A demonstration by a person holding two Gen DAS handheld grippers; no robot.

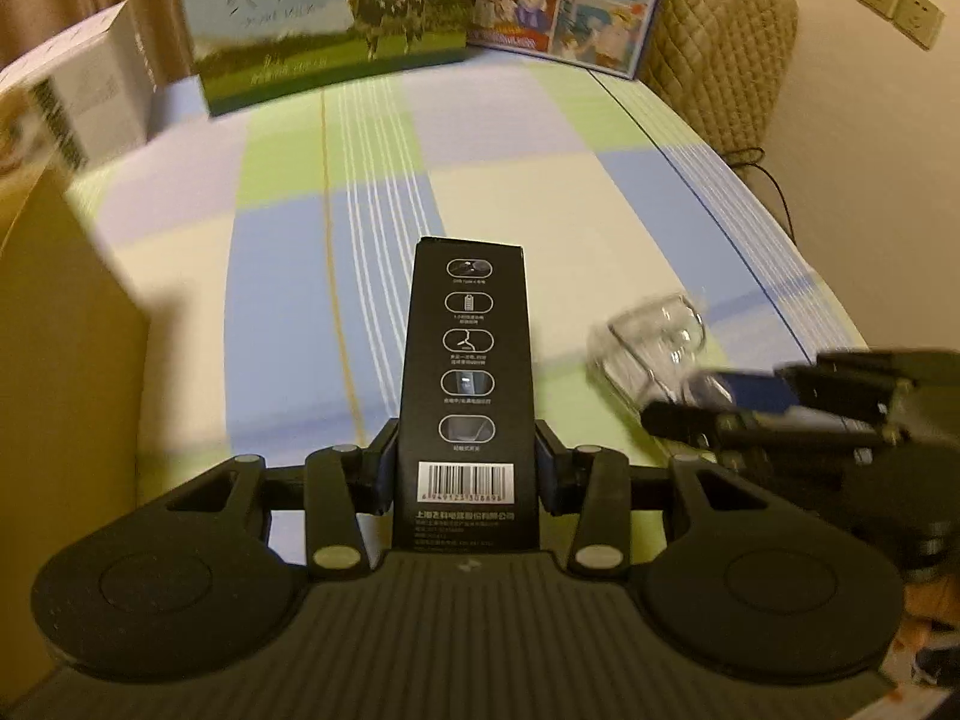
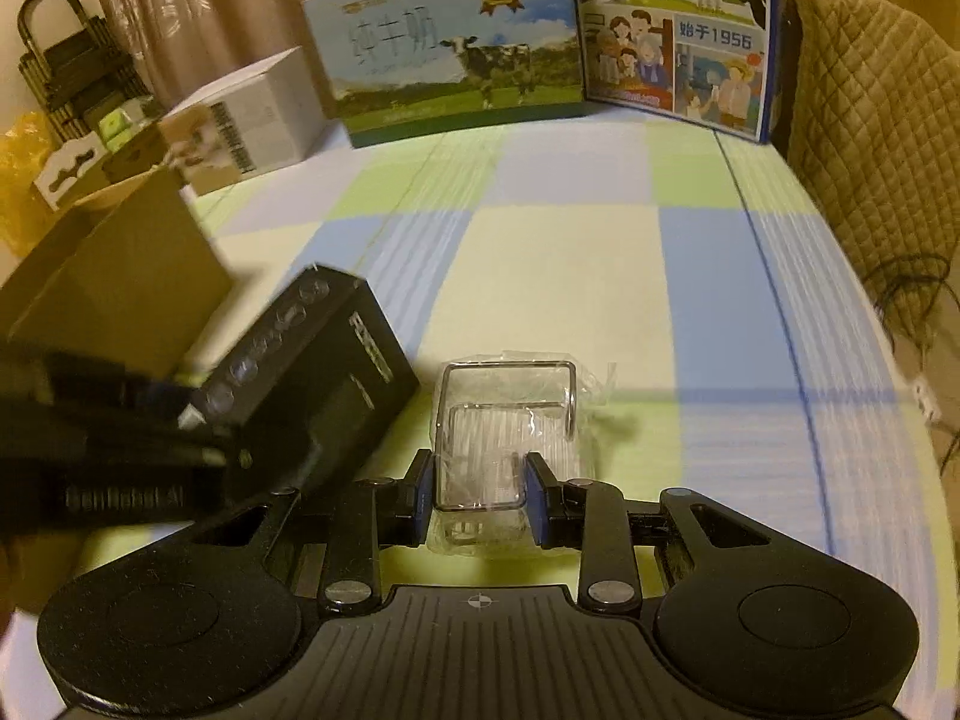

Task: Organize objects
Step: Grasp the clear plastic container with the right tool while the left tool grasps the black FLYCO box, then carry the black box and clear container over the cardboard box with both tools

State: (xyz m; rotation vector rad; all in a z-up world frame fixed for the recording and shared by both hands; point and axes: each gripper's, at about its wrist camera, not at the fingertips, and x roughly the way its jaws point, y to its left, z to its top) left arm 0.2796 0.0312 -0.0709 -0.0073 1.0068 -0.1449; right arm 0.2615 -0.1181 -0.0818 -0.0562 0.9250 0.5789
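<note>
My left gripper [image 1: 467,468] is shut on a tall black product box [image 1: 465,360] with white icons and a barcode, held above the checked tablecloth. The box also shows in the right wrist view [image 2: 318,372], at the left, with the left gripper [image 2: 198,438] on it. My right gripper [image 2: 480,492] is shut on a clear plastic packet with a metal wire frame [image 2: 507,420] inside. In the left wrist view the packet [image 1: 648,348] lies at the right, with the right gripper [image 1: 690,402] on it.
Two milk cartons [image 2: 450,60] [image 2: 672,36] stand at the table's far edge. A white box [image 2: 252,114] and a brown cardboard box [image 2: 120,276] are at the left. A quilted chair [image 2: 870,120] stands at the right. The checked tablecloth [image 2: 570,252] covers the table.
</note>
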